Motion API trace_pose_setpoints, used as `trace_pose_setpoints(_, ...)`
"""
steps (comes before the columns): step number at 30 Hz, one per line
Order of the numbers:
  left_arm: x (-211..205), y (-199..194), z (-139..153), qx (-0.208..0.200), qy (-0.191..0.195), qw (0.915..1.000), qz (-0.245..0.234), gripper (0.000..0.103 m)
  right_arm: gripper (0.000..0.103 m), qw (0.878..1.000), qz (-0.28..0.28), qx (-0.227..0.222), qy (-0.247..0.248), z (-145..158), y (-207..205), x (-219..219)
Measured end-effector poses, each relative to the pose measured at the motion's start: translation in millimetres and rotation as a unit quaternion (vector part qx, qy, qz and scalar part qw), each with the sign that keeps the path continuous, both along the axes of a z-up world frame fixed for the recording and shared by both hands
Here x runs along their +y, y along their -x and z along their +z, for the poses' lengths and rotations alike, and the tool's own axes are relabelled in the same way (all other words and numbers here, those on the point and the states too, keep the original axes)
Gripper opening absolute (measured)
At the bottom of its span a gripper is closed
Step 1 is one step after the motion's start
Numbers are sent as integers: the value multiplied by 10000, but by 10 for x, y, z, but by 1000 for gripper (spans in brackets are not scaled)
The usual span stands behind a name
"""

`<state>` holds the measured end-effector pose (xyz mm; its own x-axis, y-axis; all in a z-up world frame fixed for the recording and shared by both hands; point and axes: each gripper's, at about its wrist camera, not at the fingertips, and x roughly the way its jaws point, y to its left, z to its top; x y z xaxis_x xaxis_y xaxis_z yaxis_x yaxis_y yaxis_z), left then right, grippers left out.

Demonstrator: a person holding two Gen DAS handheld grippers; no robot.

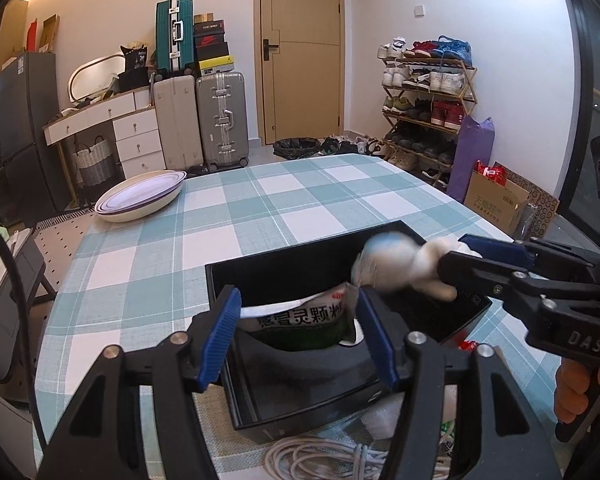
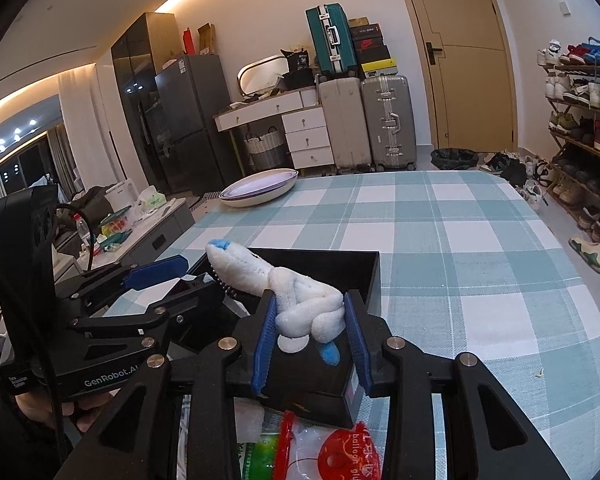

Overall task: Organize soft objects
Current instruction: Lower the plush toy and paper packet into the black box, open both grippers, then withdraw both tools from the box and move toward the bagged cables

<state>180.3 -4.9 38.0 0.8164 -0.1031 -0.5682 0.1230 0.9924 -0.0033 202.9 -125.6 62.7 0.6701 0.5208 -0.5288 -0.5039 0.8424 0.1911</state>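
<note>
A black open box (image 1: 384,240) stands on the checked table; it also shows in the right wrist view (image 2: 364,268). Inside it lie a green and white packet (image 1: 308,322) and dark foam. My right gripper (image 2: 310,330) is shut on a white plush toy with blue tips (image 2: 300,304) and holds it over the box; the toy looks blurred in the left wrist view (image 1: 396,266). My left gripper (image 1: 298,334) is open and empty, its fingers over the box's near part, the packet between them.
A stack of white oval bowls (image 1: 140,196) sits at the table's far left. A coiled white cable (image 1: 324,456) and plastic packets (image 2: 336,452) lie at the near edge. Suitcases, a dresser and a shoe rack stand beyond the table.
</note>
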Motion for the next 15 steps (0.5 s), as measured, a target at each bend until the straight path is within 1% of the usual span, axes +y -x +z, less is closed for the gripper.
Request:
trace_pose_setpoints(1, 10, 13, 6, 20, 23, 10000, 25, 75, 50, 10000, 6, -45, -36, 21, 22, -18)
trace_pose_setpoints(2, 24, 39, 25, 15, 65, 10000, 45, 79, 54, 10000, -18, -88, -39, 44, 47, -42)
trace_pose_setpoints(3, 40, 69, 40, -12, 109, 9999, 53, 88, 56, 9999, -27, -118, -8, 64, 67, -62)
trace_pose_setpoints(4, 59, 108, 64, -40, 151, 9999, 68, 94, 65, 9999, -43, -146, 38, 82, 89, -84)
trace_pose_setpoints(5, 81, 151, 88, -86, 191, 9997, 99, 97, 77, 9998, -77, -182, 85, 98, 112, -115)
trace_pose_setpoints(6, 103, 189, 105, -121, 222, 9996, 147, 101, 83, 9996, -112, -212, 121, 113, 141, -150)
trace_pose_setpoints(7, 128, 236, 124, -147, 260, 9994, 190, 103, 94, 9996, -128, -231, 134, 120, 174, -180)
trace_pose_setpoints(8, 152, 274, 134, -155, 298, 9992, 224, 103, 100, 9995, -136, -244, 141, 128, 207, -209)
trace_pose_setpoints(11, 211, 417, 153, -179, 334, 9987, 341, 103, 102, 9990, -136, -357, 245, 143, 328, -269)
trace_pose_setpoints(15, 271, 623, 144, -241, 328, 9982, 435, 103, 103, 9991, -125, -327, 243, 127, 441, -354)
